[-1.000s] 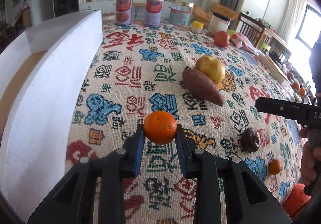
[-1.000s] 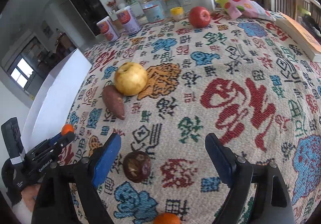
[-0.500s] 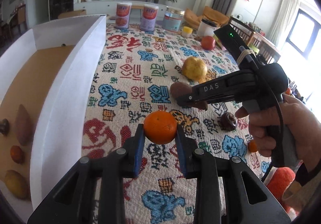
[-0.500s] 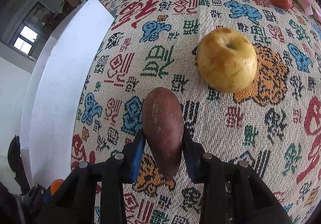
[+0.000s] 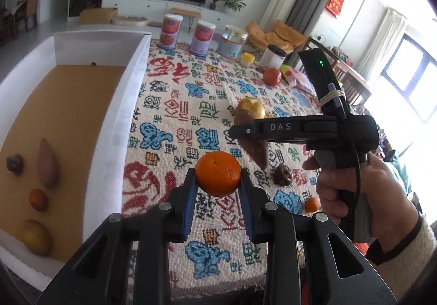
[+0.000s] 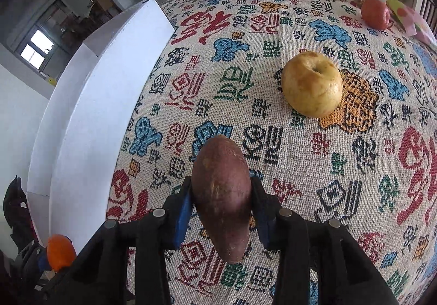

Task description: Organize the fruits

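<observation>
Left gripper (image 5: 218,187) clamped on tangerine (image 5: 218,177); right gripper (image 6: 221,201) clamped on sweet potato (image 6: 221,201), long axis near-to-far. White box (image 5: 128,102) lay left, nearer the left gripper.

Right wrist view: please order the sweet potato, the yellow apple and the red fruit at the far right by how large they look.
1. sweet potato, but it sits closest to the camera, in the right hand-held gripper, so this is unsure
2. yellow apple
3. red fruit, farthest away
</observation>
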A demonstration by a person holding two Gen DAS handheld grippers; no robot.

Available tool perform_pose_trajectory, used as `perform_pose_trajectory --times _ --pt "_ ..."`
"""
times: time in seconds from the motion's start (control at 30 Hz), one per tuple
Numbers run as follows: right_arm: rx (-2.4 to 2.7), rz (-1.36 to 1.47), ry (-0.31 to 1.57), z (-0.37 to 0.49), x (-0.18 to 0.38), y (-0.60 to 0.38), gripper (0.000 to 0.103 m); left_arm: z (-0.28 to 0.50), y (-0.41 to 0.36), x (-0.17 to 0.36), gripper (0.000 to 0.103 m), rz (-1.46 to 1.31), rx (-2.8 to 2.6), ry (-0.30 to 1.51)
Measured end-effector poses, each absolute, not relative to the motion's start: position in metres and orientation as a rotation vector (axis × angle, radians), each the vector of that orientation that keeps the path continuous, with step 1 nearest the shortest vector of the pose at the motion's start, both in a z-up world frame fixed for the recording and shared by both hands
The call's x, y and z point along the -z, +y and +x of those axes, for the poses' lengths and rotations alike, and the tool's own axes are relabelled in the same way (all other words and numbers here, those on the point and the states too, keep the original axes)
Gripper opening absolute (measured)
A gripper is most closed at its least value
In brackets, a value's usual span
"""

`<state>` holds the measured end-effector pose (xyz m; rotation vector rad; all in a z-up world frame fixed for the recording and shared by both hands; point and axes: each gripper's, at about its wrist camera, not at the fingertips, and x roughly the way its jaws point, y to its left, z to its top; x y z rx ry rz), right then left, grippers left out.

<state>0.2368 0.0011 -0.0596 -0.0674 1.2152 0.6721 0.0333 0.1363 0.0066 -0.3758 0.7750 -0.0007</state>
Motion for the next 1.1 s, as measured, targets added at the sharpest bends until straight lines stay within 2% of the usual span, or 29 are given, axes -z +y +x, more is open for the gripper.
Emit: perform_pose_trajectory --times 0.13,0.27,0.43,0.6,0.63,0.7,0.73,0.77,0.83,0.93,1.0,1.1 --pt "-0.876 0.047 1.115 0.21 -0.007 0.032 0.04 0.012 0.17 -0.042 0.03 -0.389 -0.062 0.706" --pt "-1.081 0.125 1.074 0.178 -0.036 0.099 0.041 -0.009 0.223 -0.047 0.03 -0.385 -0.252 0.672" --pt "-1.196 0.088 1.128 0.137 -0.007 0.177 0.041 -0.027 0.283 -0.014 0.03 -0.392 -0.493 0.721" --pt "-1.196 -0.033 1.173 0.11 0.032 0.213 0.041 -0.031 0.304 0.017 0.031 -0.374 -0.601 0.784" --pt "-1.194 -0.052 1.17 0.106 0.035 0.216 0.043 -0.03 0.304 0.021 0.034 -0.365 -0.613 0.794" --pt "-1.184 -0.048 1.15 0.106 0.036 0.213 0.046 -0.028 0.303 0.024 0.055 -0.355 -0.631 0.798" --pt "-1.188 -0.026 1.138 0.108 0.034 0.208 0.047 -0.027 0.301 0.024 0.076 -0.354 -0.637 0.79" --pt "-1.18 -0.006 1.12 0.112 0.03 0.201 0.049 -0.025 0.297 0.02 0.085 -0.351 -0.641 0.773" --pt "-1.145 0.02 1.071 0.12 0.021 0.182 0.053 -0.02 0.286 0.013 0.087 -0.332 -0.628 0.741" --pt "-1.066 0.036 0.979 0.137 0.002 0.139 0.069 -0.008 0.261 0.0 0.088 -0.283 -0.573 0.712" --pt "-0.96 0.01 0.915 0.151 -0.008 0.105 0.092 0.001 0.238 -0.008 0.089 -0.262 -0.508 0.694" --pt "-0.78 -0.028 0.841 0.177 -0.011 0.041 0.098 0.018 0.195 -0.015 0.093 -0.237 -0.387 0.683"
